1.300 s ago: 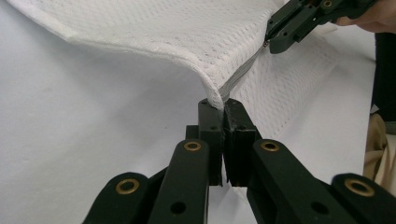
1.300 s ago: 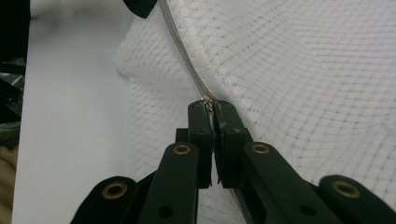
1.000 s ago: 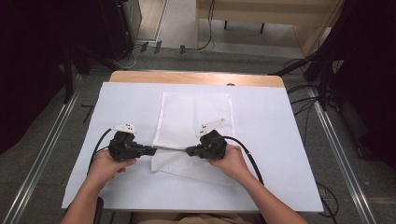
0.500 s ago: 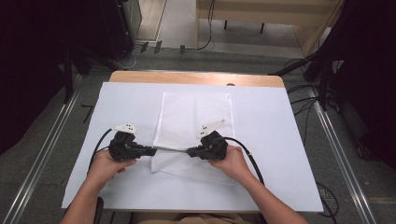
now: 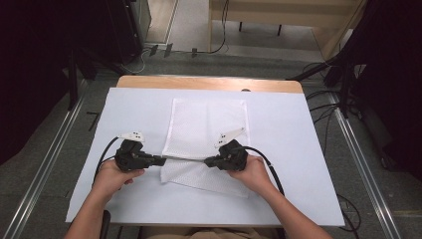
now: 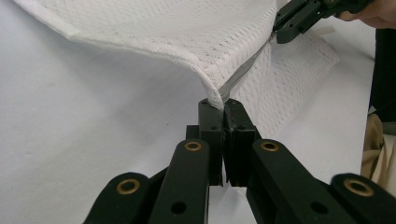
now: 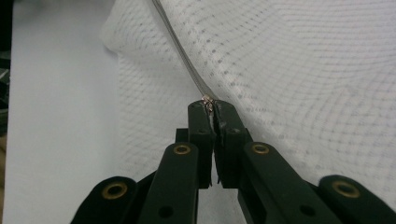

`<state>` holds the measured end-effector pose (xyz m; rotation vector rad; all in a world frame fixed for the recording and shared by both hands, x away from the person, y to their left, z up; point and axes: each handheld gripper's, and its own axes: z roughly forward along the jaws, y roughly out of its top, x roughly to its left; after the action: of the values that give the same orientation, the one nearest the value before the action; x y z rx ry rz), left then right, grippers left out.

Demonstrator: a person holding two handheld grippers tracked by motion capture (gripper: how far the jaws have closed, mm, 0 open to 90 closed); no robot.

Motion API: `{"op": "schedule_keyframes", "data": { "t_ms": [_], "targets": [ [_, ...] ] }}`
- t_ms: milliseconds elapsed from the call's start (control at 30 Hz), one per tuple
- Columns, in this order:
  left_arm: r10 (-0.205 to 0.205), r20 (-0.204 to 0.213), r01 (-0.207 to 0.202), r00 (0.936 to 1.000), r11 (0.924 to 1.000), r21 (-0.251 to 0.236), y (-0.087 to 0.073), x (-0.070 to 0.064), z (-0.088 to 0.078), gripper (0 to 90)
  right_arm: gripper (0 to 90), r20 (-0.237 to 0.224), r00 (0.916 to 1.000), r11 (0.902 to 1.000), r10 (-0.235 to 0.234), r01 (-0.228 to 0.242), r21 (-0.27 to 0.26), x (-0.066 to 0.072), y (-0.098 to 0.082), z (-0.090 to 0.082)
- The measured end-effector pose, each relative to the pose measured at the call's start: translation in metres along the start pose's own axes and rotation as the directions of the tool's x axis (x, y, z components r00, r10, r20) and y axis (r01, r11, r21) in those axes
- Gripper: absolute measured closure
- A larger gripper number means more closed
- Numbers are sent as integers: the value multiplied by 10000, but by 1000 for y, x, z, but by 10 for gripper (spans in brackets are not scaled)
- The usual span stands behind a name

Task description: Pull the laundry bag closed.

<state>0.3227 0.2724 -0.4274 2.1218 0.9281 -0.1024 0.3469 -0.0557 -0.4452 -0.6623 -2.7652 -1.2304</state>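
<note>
We see a white mesh bag [image 5: 206,134] lying mid-desk, its near edge lifted and its grey zipper [image 5: 184,158] pulled taut. Our left gripper [image 6: 223,105] has its jaws clamped on the bag's corner; our right gripper [image 7: 211,106] pinches the zipper's metal pull [image 7: 208,103]. White desk [image 5: 298,149] beneath.

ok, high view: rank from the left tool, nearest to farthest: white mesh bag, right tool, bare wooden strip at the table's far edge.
1. White mesh bag: the left tool is clamped on its near-left corner, so touching.
2. Right tool: just to the right, across the bag's zipper edge.
3. Bare wooden strip: along the table's far edge, beyond the bag.
</note>
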Motion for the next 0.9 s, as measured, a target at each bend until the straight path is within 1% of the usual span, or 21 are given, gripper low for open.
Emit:
{"op": "schedule_keyframes", "data": {
  "t_ms": [67,100,167,200,233,400,433,533,567,633,700,733,767,833,900],
  "targets": [
    [40,-6,-40,10000,10000,23,0,0,0,886,881,32,10000,10000,70,-70,-2,-1,-1,-1],
    [-20,-3,20,10000,10000,8,0,0,0,886,882,76,10000,10000,46,-46,43,-1,-2,-2],
    [-16,-16,16,10000,10000,2,0,0,-1,886,882,72,9999,9998,152,-152,94,-1,-3,-3],
    [-28,-6,28,10000,10000,10,0,0,-1,886,882,89,9999,9999,109,-110,92,-2,-4,-4],
    [-41,-14,41,10000,10000,2,0,0,-1,886,882,105,9998,9997,196,-197,117,-2,-5,-5],
    [-74,-20,74,10000,10000,-65,-1,1,-2,886,882,162,9995,9996,268,-269,82,-4,-8,-10],
    [-92,-38,92,10000,9999,-90,-1,1,-2,886,881,190,9996,9998,220,-221,25,-5,-9,-11],
    [-88,-58,88,9999,9999,-68,-1,1,-3,886,881,222,9992,9994,335,-336,42,-6,-11,-14],
    [-101,-29,101,9999,9999,-94,-1,1,-2,886,882,235,9993,9996,278,-279,32,-7,-12,-14],
    [-98,-40,97,9999,9999,-91,-1,1,-2,886,881,237,9990,9993,378,-379,48,-7,-13,-16],
    [-126,-14,126,9999,9999,-96,-1,1,-2,885,881,290,9991,9995,325,-326,18,-8,-13,-17],
    [-107,-43,107,9999,9999,-72,-1,1,-2,886,881,240,9991,9994,350,-350,-11,-8,-14,-18],
    [-96,-28,95,10000,9999,-45,-1,1,-2,886,881,310,9989,9993,362,-363,42,-8,-14,-18],
    [-68,5,68,10000,10000,-29,-1,1,-2,886,881,263,9990,9993,375,-375,9,-8,-15,-19],
    [-65,-25,65,10000,10000,11,-1,1,-2,886,882,345,9987,9993,378,-380,54,-7,-15,-19]
  ]
}}
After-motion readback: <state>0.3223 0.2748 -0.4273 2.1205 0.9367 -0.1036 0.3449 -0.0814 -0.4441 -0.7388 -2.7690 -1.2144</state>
